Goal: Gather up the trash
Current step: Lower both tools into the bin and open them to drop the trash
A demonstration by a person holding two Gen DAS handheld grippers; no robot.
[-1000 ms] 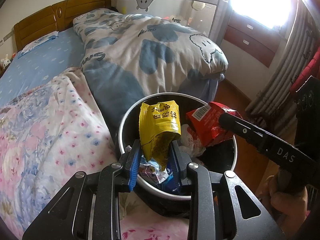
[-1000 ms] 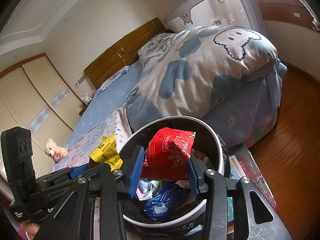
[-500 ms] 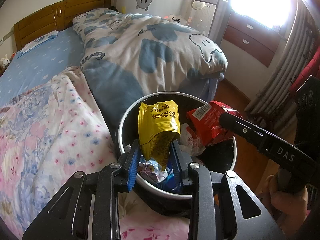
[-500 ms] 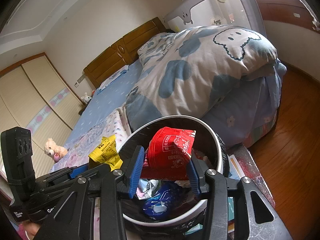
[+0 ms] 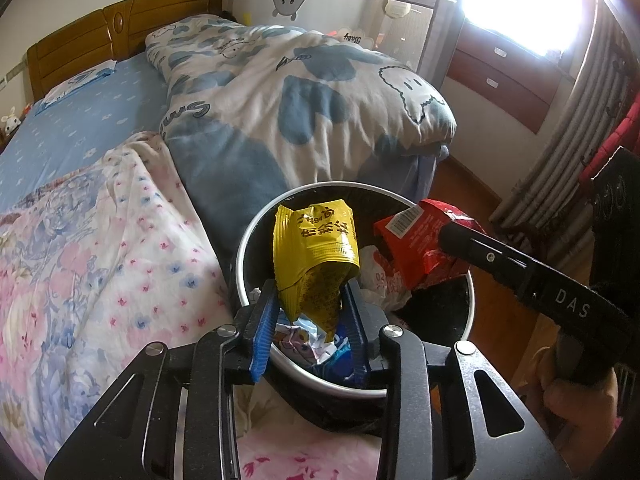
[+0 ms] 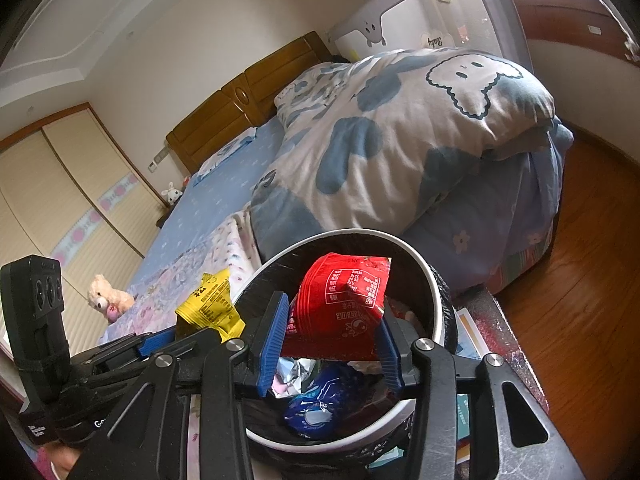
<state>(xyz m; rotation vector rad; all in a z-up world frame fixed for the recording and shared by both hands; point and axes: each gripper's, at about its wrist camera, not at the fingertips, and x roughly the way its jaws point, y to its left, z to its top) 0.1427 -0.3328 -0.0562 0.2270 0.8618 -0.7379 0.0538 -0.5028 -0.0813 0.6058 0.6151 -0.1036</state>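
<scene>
While both grippers hang over the round, white-rimmed trash bin [image 5: 256, 236], each carries one wrapper not yet released. The left gripper [image 5: 310, 300] has its blue-padded jaws clamped on the lower end of a crumpled yellow wrapper [image 5: 316, 248], which stands up above the near side of the bin mouth; the right gripper [image 6: 330, 344] has its jaws clamped on the base of a red wrapper [image 6: 340, 300], likewise held over the opening. Inside the bin lie earlier discards, among them a blue wrapper [image 6: 316, 408] and crumpled white paper [image 5: 380, 280], so collection appears well advanced. What remains, as far as can be judged, is to part the jaws and let the two held wrappers fall in. The bin stands just beside the bed [image 5: 80, 132], which bears a floral blanket [image 5: 100, 260] and a blue-and-white duvet [image 5: 300, 92]; no loose litter shows on the visible bedding or the wooden floor [image 6: 580, 280], though areas behind the grippers are hidden.
</scene>
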